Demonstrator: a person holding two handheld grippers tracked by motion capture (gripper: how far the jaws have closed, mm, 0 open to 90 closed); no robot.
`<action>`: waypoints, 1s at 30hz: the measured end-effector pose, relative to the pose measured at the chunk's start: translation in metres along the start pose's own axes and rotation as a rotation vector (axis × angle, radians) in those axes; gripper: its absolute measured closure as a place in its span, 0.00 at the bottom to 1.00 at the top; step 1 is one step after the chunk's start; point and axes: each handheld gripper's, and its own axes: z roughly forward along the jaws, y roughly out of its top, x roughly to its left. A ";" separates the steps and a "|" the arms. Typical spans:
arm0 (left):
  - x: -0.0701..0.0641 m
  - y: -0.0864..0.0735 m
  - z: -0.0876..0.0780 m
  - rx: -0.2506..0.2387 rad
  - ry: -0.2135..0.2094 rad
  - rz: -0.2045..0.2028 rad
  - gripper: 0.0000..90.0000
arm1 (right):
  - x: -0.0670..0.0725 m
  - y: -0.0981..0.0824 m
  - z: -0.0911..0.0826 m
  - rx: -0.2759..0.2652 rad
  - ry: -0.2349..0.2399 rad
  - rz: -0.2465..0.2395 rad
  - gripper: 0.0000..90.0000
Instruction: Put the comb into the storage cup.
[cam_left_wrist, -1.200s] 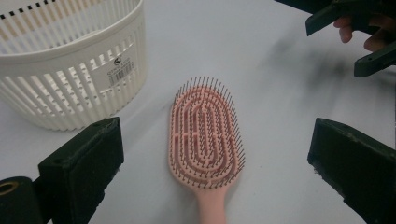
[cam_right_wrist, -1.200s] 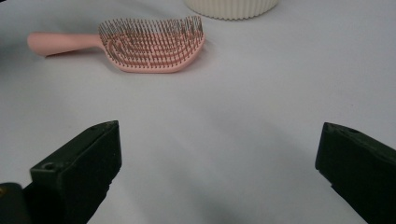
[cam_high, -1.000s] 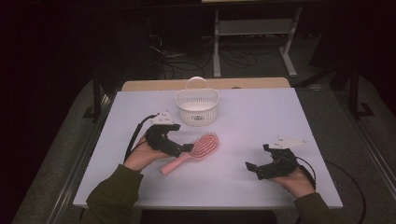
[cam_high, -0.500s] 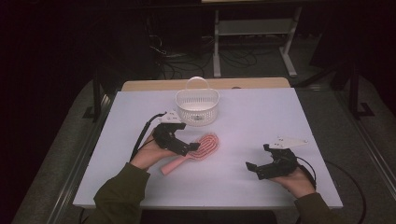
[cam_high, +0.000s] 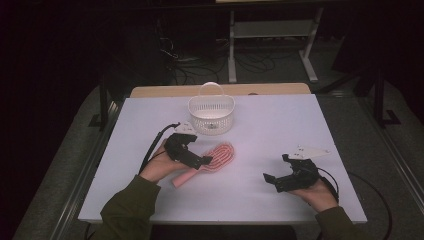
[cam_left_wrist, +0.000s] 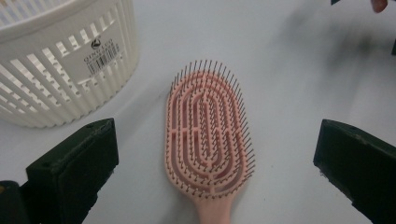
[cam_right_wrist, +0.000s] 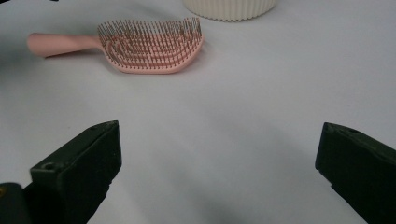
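from the high view, my left tool (cam_high: 200, 159) has slid forward over the pink hairbrush (cam_high: 212, 161) since a second ago, so i judge the grab is next. the brush lies flat on the white surface (cam_high: 260, 125), just in front of the white basket (cam_high: 211, 115). my right tool (cam_high: 280, 179) rests well apart, unmoved. the room beyond is dark, with cables and a frame.

left gripper view: jaws spread wide, the hairbrush (cam_left_wrist: 208, 144) between them, bristles up, the basket (cam_left_wrist: 60, 56) beside.

right gripper view: jaws spread, nothing held; the hairbrush (cam_right_wrist: 149, 46) lies farther off.
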 end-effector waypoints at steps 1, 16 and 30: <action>0.000 0.000 0.000 0.007 0.001 0.000 0.00 | 0.000 0.000 0.000 0.000 0.000 0.000 0.00; -0.003 -0.005 0.006 0.108 0.010 0.016 0.00 | -0.001 0.000 -0.001 -0.003 -0.001 0.000 0.00; -0.005 -0.011 0.015 0.206 0.023 0.020 0.00 | -0.001 0.000 -0.001 -0.002 -0.002 -0.003 0.00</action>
